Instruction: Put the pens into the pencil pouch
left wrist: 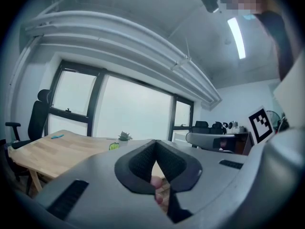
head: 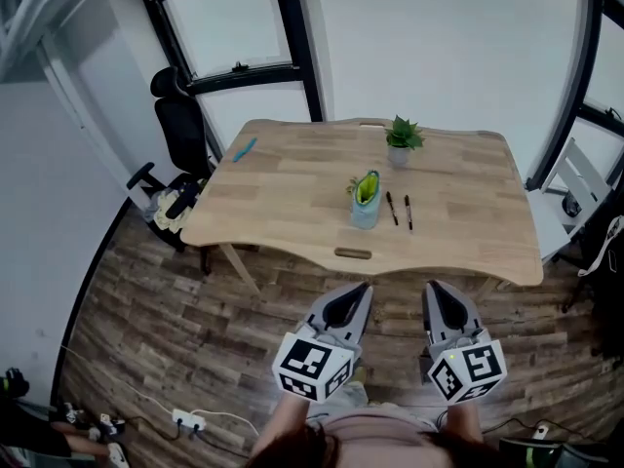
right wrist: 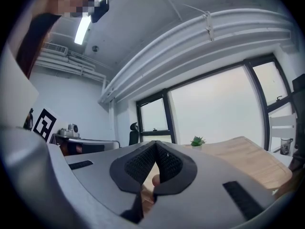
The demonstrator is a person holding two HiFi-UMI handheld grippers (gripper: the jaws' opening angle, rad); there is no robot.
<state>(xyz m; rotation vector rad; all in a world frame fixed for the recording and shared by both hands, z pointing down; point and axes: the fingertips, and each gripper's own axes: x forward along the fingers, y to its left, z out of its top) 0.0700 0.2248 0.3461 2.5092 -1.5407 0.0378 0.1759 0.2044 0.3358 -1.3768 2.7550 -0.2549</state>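
Pens (head: 391,208), likely two, well beyond left hand-held gripper (head: 365,288), right hand-held gripper (head: 432,287); jaws together.

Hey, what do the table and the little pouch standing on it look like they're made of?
Table: pale wood, matte, with visible plank strips and grain; solid or veneer is unclear. Pouch: light blue with green inside, probably soft fabric or silicone; too small to tell.
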